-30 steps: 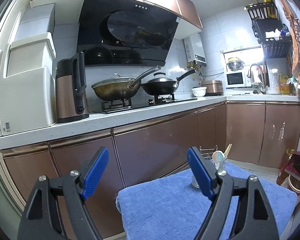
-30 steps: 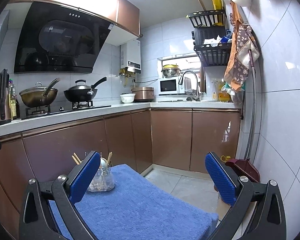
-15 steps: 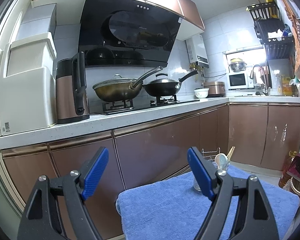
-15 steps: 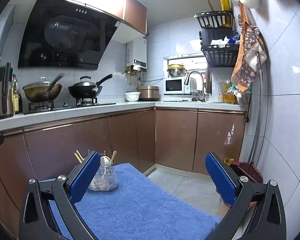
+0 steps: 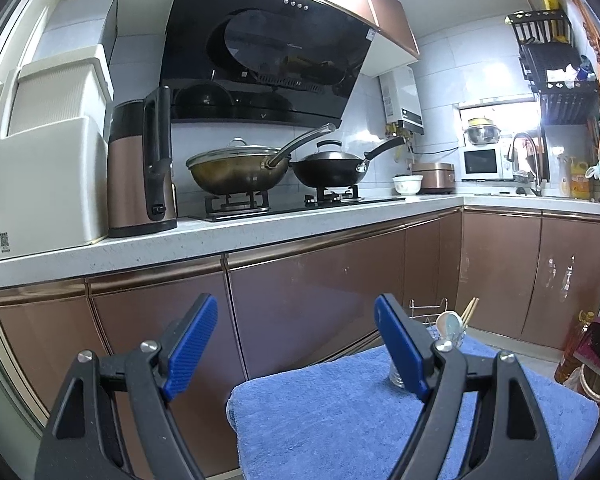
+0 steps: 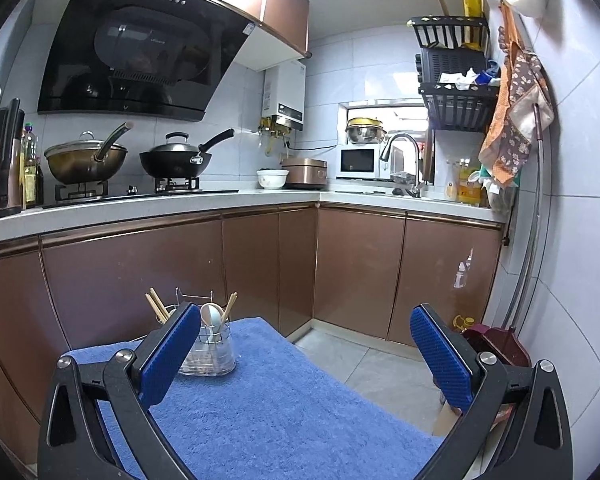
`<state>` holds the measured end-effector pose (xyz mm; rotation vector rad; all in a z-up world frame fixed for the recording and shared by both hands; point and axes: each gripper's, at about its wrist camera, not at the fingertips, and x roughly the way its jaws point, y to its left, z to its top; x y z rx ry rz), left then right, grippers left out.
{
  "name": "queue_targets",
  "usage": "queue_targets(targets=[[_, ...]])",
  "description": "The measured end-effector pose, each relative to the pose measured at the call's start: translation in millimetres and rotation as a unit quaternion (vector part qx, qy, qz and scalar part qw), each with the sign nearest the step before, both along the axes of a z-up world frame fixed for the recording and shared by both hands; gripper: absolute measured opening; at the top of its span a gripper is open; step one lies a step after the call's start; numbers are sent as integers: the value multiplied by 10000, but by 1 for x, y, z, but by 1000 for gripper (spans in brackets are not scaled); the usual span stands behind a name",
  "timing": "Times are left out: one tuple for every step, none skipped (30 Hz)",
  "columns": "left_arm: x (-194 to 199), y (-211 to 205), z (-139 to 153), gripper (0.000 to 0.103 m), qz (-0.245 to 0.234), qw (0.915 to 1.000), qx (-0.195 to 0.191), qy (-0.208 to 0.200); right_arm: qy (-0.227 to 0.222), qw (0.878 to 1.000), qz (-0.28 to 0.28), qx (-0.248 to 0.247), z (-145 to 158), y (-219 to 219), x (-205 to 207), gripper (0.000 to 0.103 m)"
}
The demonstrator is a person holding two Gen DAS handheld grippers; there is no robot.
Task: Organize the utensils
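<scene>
Left black gripper with blue ribbed pads [image 5: 296,340]: spread wide, gripping nothing, raised above the near left edge of the blue terry towel [image 5: 340,408]. Clear plastic utensil holder with a wire frame [image 6: 208,350]: upright at the towel's far end, near the brown cabinet doors [image 6: 132,276], with a white spoon [image 6: 211,316] and wooden chopsticks [image 6: 157,307] inside. Right black gripper with blue ribbed pads [image 6: 302,350]: likewise spread wide and empty, the holder just beyond its left pad [image 6: 165,354].
</scene>
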<state>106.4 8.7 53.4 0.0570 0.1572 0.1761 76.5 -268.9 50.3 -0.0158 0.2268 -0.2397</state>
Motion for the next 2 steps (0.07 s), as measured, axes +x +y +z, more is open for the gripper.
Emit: queue_targets(targets=[[1,1,0,80,0,10000,-14,3,11,10000,5,-17,0,0,2,103],[2,2,0,80,-6,10000,-35,8,7,10000,6,-29,1,1,3,103]])
